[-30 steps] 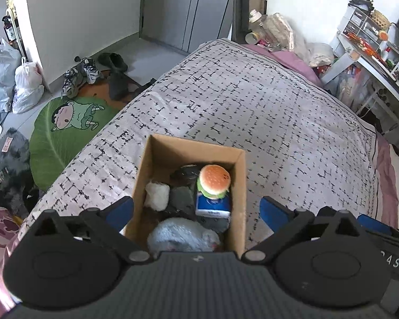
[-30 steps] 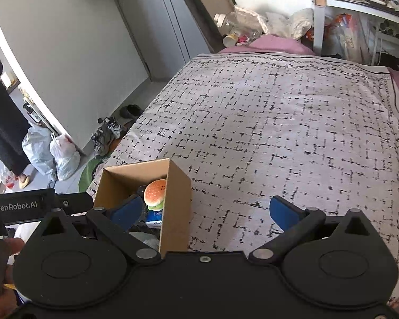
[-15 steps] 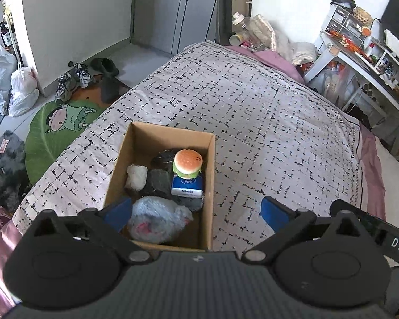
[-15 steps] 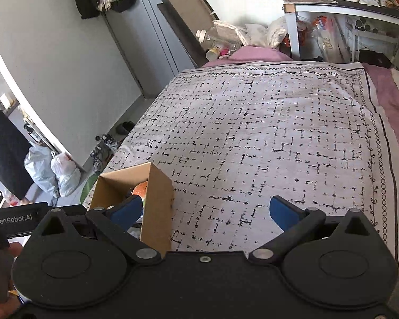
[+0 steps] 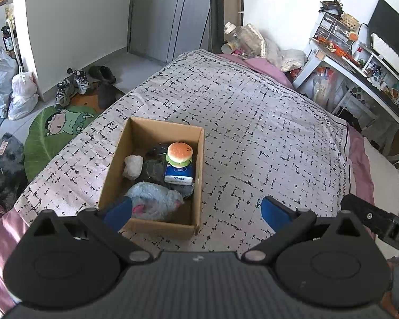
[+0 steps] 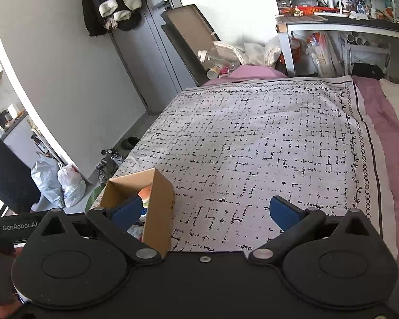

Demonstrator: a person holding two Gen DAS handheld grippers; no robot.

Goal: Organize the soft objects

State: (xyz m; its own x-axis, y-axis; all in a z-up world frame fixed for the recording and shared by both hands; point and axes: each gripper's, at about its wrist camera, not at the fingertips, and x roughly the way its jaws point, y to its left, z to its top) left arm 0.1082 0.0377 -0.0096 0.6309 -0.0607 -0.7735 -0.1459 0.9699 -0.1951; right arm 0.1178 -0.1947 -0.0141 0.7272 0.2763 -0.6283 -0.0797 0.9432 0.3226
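Observation:
An open cardboard box (image 5: 198, 164) stands on the patterned bedspread (image 5: 252, 122). It holds a plush burger (image 5: 179, 153), a blue Vinda tissue pack (image 5: 178, 174), a fuzzy blue-grey plush (image 5: 157, 199), a small white soft piece (image 5: 133, 166) and dark soft items. My left gripper (image 5: 195, 211) is open and empty, above the box's near right corner. My right gripper (image 6: 204, 211) is open and empty over the bedspread (image 6: 266, 138), with the box (image 6: 159, 199) at its left finger.
A green cartoon rug (image 5: 55, 133), shoes (image 5: 71, 85) and plastic bags (image 5: 21, 93) lie on the floor left of the bed. A cluttered desk (image 5: 359, 61) stands at the right. Bottles and bags (image 5: 242, 40) sit past the bed's far end.
Both grippers have pulled back and risen away from the box, which now looks smaller and farther. Both stay open and empty.

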